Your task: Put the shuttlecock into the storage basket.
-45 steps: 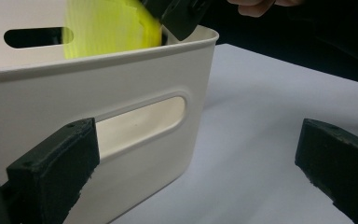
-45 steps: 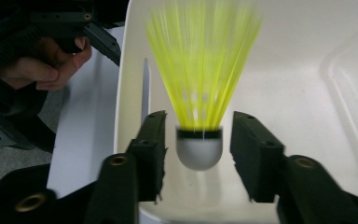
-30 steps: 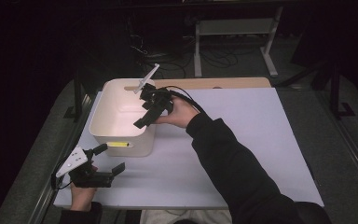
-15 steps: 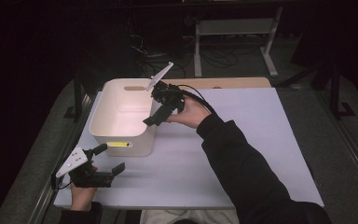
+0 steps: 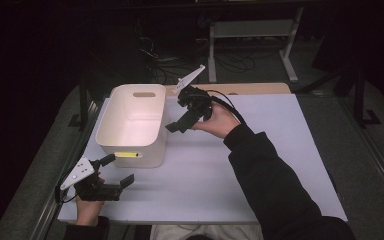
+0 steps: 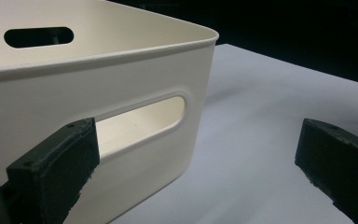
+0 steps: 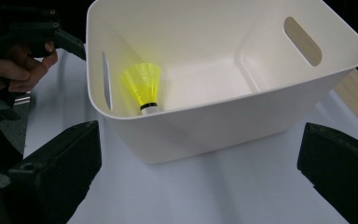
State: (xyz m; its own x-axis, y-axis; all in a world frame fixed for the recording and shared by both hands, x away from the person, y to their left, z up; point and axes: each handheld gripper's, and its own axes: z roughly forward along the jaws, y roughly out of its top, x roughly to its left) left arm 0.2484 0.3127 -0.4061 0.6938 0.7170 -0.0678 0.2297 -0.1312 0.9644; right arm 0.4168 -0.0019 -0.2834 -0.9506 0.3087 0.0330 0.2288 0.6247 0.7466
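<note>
One yellow shuttlecock [image 7: 144, 87] inside the white bin [image 7: 223, 126], seen from the right gripper view. Translucent yellow skirt flaring upward, ribbed and net-like, narrowing down to a dark band and a small white cork at the base. Standing cork down, tilted slightly, close against the bin wall that has the nearer handle slot, on the bin floor. Through that slot, from the high view, a sliver of yellow [image 5: 128, 154] at the bin's near side.

Bin itself: cream-white, rounded corners, an oval handle cut-out in each short wall, resting on the pale sheet [image 5: 260, 165] over the table. From the left gripper view, bin wall [image 6: 121, 70] and its slot just ahead of the left jaw.

Right gripper [image 5: 181, 121] held above the sheet just beside the bin's right wall, jaws spread wide with nothing between them, pointing toward the bin. Left gripper [image 5: 117, 170] low at the near left corner of the sheet, in front of the bin's near wall, jaws likewise parted and empty, gripped by a hand [image 5: 87, 205].
</note>
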